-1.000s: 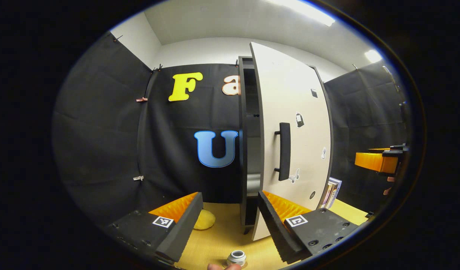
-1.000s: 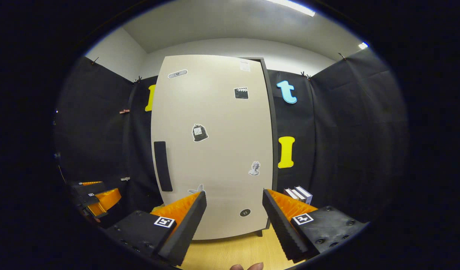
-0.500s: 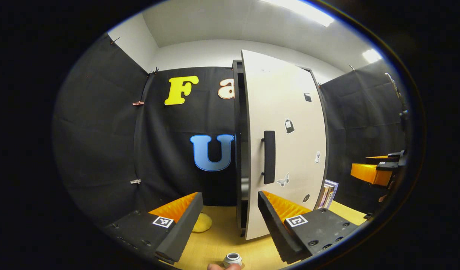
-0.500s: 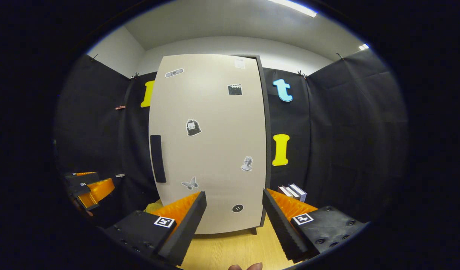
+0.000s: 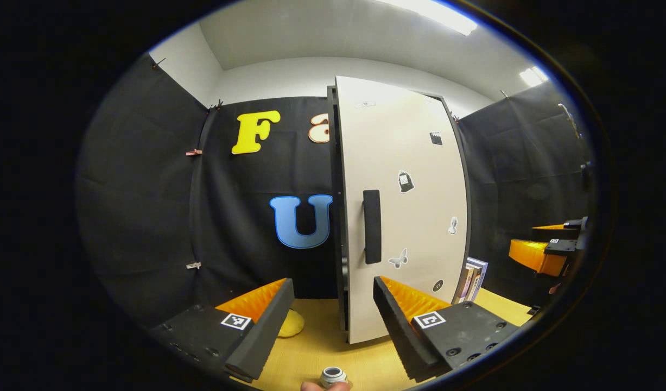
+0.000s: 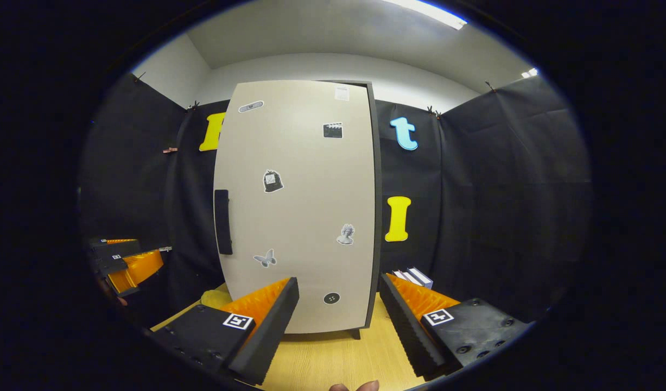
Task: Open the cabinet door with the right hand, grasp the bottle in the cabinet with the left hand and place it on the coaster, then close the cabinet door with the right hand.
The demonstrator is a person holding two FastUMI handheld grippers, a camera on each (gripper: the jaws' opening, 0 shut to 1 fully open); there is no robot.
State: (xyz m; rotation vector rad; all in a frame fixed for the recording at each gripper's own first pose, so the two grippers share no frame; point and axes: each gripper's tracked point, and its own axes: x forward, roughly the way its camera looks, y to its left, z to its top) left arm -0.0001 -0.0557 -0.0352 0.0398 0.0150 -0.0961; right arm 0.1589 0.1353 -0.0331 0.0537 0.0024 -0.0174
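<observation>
cabinet door (image 6: 297, 206) closed or nearly so, black handle (image 6: 222, 221) at its left edge. bottle (image 5: 333, 376) upright on the wooden table (image 5: 311, 353) – below the left gripper (image 5: 333, 309), fingers spread, empty. right gripper (image 6: 338, 312) likewise spread – facing the door, apart.

Bare table (image 6: 333, 361) is seen in front of the cabinet (image 6: 297, 206), whose door (image 5: 400, 212) is nearly shut. Books (image 6: 414, 277) are stood just right of it; a yellow lump (image 5: 292, 323) is lying to its left.
</observation>
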